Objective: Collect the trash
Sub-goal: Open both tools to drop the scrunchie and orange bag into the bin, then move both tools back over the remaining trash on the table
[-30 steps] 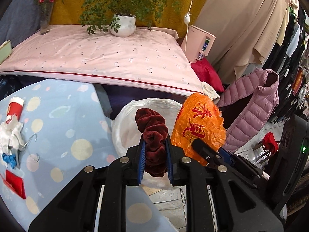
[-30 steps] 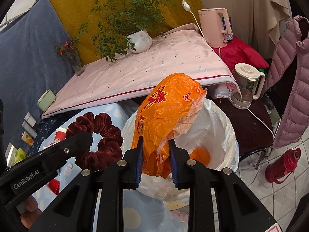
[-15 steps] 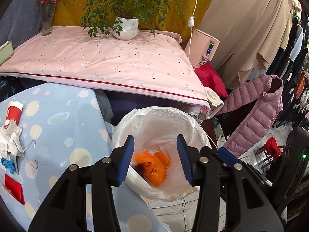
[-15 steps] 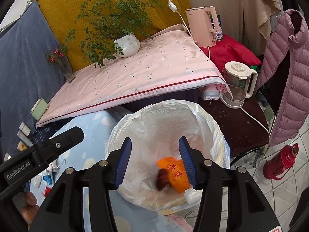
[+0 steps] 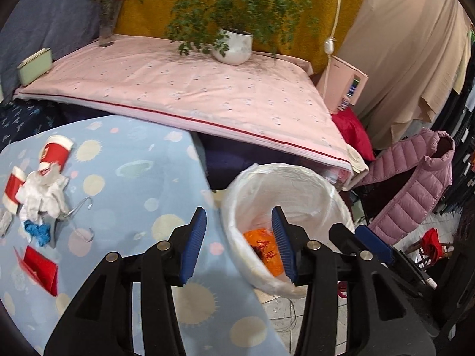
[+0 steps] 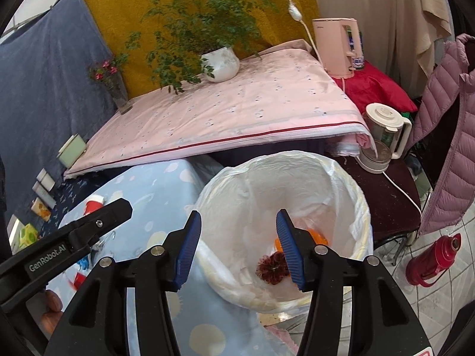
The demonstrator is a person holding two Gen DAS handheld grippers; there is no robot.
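Our left tongs [image 5: 239, 241] and right tongs [image 6: 237, 246]: spread, empty. Orange bag [image 5: 264, 252], scrunchie [image 6: 271, 268] in bin [image 6: 297, 166] below, beside blue counter [image 5: 130, 178].

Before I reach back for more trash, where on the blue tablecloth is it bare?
Bare: the blue tablecloth between the wire hanger and the lined bin. Crowded: its left edge, with red paper cups, white tissue, blue scrap, red packet.
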